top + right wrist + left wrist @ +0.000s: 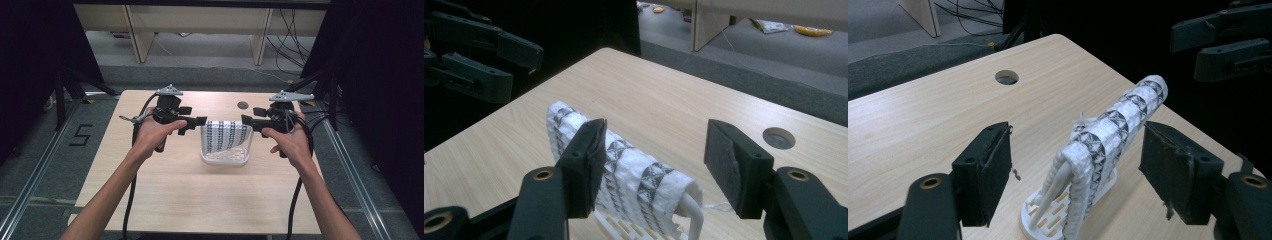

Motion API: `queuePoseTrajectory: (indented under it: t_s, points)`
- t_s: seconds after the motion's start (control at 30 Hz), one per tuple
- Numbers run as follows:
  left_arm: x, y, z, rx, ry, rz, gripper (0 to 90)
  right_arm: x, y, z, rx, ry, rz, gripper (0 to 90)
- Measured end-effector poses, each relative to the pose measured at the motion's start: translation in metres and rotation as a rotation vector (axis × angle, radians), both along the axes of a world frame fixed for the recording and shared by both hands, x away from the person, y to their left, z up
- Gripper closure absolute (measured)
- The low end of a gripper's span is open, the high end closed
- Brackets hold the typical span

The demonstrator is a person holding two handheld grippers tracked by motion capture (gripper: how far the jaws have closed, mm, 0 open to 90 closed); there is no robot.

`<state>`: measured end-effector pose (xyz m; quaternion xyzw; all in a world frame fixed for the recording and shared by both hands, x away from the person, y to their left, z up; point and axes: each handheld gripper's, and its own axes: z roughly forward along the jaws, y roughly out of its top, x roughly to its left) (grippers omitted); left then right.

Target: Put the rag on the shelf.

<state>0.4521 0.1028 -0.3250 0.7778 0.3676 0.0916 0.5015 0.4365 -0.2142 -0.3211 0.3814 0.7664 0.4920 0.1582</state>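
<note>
High view: one patterned cloth (226, 135) drapes one white rack (225, 158) (between two grippers, left gripper (199, 120) and right gripper (246, 121), both spread apart).

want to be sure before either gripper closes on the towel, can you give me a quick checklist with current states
1. Left gripper open: ok, jaws stand wide apart.
2. Right gripper open: ok, jaws apart, nothing pinched.
3. Patterned towel draped over the white rack: ok, it hangs across the top bar.
4. Towel end sits between the left jaws: ok in the left gripper view, with a gap on both sides.
5. Towel end sits between the right jaws: cannot tell; the left jaw overlaps the cloth, contact unclear.
6. Rack flat on the table: ok, base rests on the wood, well inside the edges.
</note>
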Motion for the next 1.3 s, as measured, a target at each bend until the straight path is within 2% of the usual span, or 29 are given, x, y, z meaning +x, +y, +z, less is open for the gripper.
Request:
queuePoseTrajectory:
  t_s: [0.07, 0.1, 0.13, 0.27, 0.33, 0.37, 0.4, 0.43, 0.53, 0.63, 0.67, 0.7, 0.73, 0.77, 0.87, 0.93, 1.07, 1.23, 1.3]
  points:
    - [-0.001, 0.001, 0.0, 0.004, -0.002, 0.0, 27.9, -0.001, -0.001, 0.0, -0.004, 0.001, 0.0, 42.9]
    - [-0.002, 0.002, 0.0, 0.002, -0.004, 0.004, 27.8, -0.003, 0.0, 0.0, 0.016, 0.019, -0.008, 42.8]
    - [-0.004, 0.003, -0.001, 0.0, -0.005, 0.004, 27.9, -0.005, -0.001, 0.0, 0.006, 0.004, -0.004, 42.8]
    - [-0.008, 0.006, -0.002, -0.003, -0.005, 0.005, 27.8, -0.01, -0.001, -0.001, 0.019, 0.001, 0.007, 42.5]
    - [-0.01, 0.007, -0.003, 0.001, -0.01, 0.0, 27.6, -0.013, -0.002, -0.001, 0.018, 0.013, 0.008, 42.0]
    - [-0.013, 0.009, -0.005, -0.004, -0.01, -0.001, 27.5, -0.012, -0.004, -0.002, 0.001, -0.023, 0.012, 41.6]
    - [-0.015, 0.01, -0.006, -0.005, -0.008, -0.004, 27.3, -0.015, -0.004, -0.002, 0.017, 0.0, 0.011, 40.9]
    - [-0.017, 0.011, -0.006, -0.002, -0.012, -0.005, 27.0, -0.015, -0.005, -0.003, 0.023, -0.011, 0.024, 40.2]
    - [-0.021, 0.012, -0.008, -0.002, -0.015, -0.008, 25.6, -0.02, -0.008, -0.004, 0.038, -0.006, 0.015, 37.8]
    - [-0.026, 0.014, -0.01, 0.002, -0.012, 0.002, 20.5, -0.024, -0.008, -0.005, 0.041, 0.0, 0.01, 37.2]
    - [-0.029, 0.015, -0.011, 0.007, -0.017, -0.002, 20.5, -0.026, -0.01, -0.006, 0.032, -0.023, 0.015, 36.2]
    - [-0.031, 0.015, -0.012, -0.001, -0.017, -0.002, 20.5, -0.028, -0.01, -0.006, 0.048, -0.001, 0.004, 35.7]
    - [-0.033, 0.016, -0.012, -0.001, -0.02, -0.005, 20.3, -0.028, -0.011, -0.006, 0.033, -0.017, 0.004, 35.4]
    - [-0.035, 0.016, -0.013, -0.013, -0.021, -0.006, 19.8, -0.029, -0.011, -0.007, 0.045, -0.008, 0.007, 35.2]
    - [-0.04, 0.018, -0.015, -0.02, -0.028, -0.015, 17.7, -0.032, -0.013, -0.007, 0.041, -0.021, 0.007, 34.9]
    - [-0.043, 0.02, -0.017, -0.018, -0.025, -0.018, 17.6, -0.033, -0.013, -0.007, 0.065, -0.005, 0.023, 35.0]
    - [-0.049, 0.023, -0.02, -0.018, -0.027, -0.021, 17.6, -0.037, -0.014, -0.009, 0.064, -0.002, 0.007, 35.0]
    - [-0.054, 0.027, -0.022, -0.022, -0.03, -0.032, 17.6, -0.039, -0.016, -0.013, 0.062, -0.019, 0.018, 35.0]
    - [-0.057, 0.028, -0.023, -0.025, -0.035, -0.034, 17.6, -0.043, -0.017, -0.014, 0.064, -0.003, 0.011, 35.0]
